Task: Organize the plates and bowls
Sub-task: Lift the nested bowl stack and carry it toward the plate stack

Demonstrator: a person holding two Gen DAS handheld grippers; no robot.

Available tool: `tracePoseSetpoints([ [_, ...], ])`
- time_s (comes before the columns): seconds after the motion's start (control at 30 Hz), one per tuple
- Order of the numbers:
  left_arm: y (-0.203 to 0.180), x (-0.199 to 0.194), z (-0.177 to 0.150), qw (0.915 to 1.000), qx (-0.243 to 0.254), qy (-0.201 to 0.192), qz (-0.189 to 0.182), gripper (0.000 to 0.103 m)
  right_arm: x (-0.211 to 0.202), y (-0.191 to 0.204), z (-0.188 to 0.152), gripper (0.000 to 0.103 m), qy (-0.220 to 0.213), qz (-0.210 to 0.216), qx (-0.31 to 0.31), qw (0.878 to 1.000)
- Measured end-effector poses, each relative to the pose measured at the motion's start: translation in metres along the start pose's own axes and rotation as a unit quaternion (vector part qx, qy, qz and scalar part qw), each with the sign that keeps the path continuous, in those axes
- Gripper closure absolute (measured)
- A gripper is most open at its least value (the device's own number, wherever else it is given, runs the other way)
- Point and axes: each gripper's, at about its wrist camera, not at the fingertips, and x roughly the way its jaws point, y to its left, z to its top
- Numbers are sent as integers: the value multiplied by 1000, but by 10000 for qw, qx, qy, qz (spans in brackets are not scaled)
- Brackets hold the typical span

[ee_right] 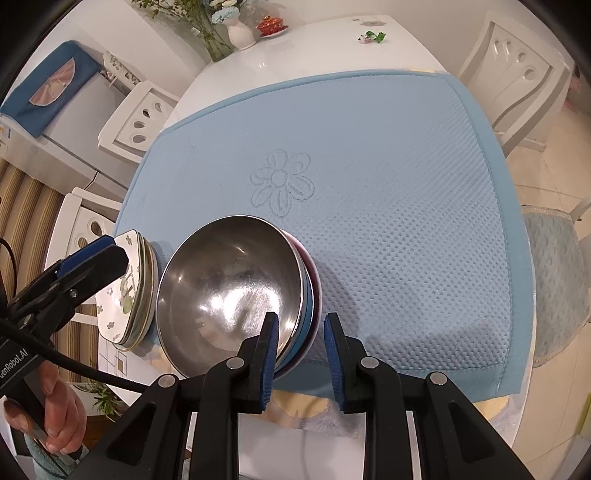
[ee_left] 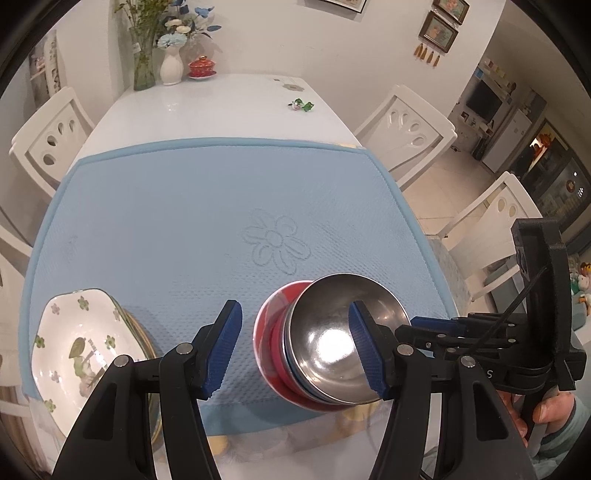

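Home dining room. White tabletop (ee_left: 236, 96) flanked by white carved chairs (ee_left: 406, 129); flower vases (ee_left: 171, 66) at 11 o'clock; framed pictures (ee_left: 437, 31) on wall at 1 o'clock; television (ee_left: 484, 99) in room beyond, 2 o'clock.

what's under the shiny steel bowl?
The steel bowl is nested on a stack: a blue rim shows, then a red bowl beneath. Their interiors are covered.

Both grippers tilt steeply downward, side by side. The left gripper (ee_left: 295, 347) stands half open; the right gripper (ee_right: 301, 341) has its jaws narrowly set.
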Motion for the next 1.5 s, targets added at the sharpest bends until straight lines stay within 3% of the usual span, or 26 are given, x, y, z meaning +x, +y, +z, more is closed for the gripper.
tracePoseSetpoints([
  [0.5,14,6,-1,9994,-291,158,-113,45,-10,-8,2,79,-186,164,131,9996],
  [0.57,18,12,-4,9984,-417,291,-245,39,-15,-15,2,78,-322,264,202,9989],
  [0.63,24,17,-8,9963,-636,404,-402,31,-18,-22,2,66,-425,321,304,9981],
  [0.67,28,19,-10,9950,-748,449,-485,31,-19,-28,2,51,-487,364,399,9974],
  [0.73,33,22,-15,9927,-913,540,-569,31,-18,-38,0,44,-543,503,627,9953],
  [0.97,45,47,-32,9834,-1339,887,-842,31,12,-43,1,44,-9,763,839,9935],
  [1.07,46,59,-38,9828,-1413,969,-685,31,27,-39,1,44,199,843,807,9930],
  [1.2,52,73,-47,9778,-1638,1069,-748,31,41,-41,2,44,339,920,823,9918],
  [1.5,49,88,-46,9768,-1654,1083,-819,31,60,-44,-1,44,463,1003,859,9902],
])
